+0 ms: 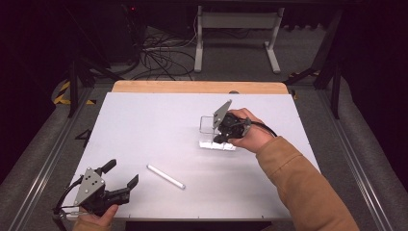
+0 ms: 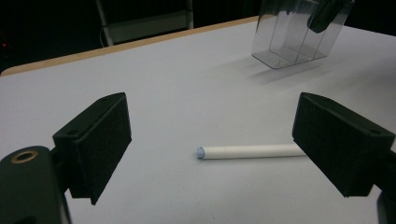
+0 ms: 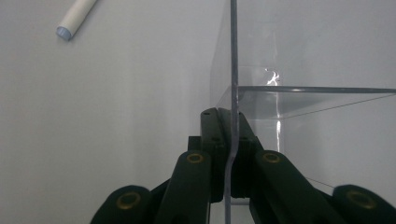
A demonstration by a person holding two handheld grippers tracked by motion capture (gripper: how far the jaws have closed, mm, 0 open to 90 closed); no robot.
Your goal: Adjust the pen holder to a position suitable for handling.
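A clear plastic divided holder [image 1: 211, 130] hangs tilted over the white table [image 1: 144, 120], right of centre. My right gripper [image 1: 222, 134] is shut on one of its thin walls; in the right gripper view that wall [image 3: 232, 70] runs up from between the pressed pads [image 3: 212, 135]. A white tube with a pale blue end [image 1: 165, 176] lies flat on the table near the front. My left gripper [image 1: 121, 174] rests at the front left corner, open, jaws wide apart. In the left gripper view the tube [image 2: 247, 151] lies ahead between the pads [image 2: 100, 140], and the holder [image 2: 299, 35] is farther off.
The table's far edge is a wooden strip [image 1: 192, 87]. Beyond it stand a white metal frame [image 1: 235, 33] and loose cables [image 1: 163, 57] on the floor. Aluminium rails [image 1: 43, 159] run along both sides of the table.
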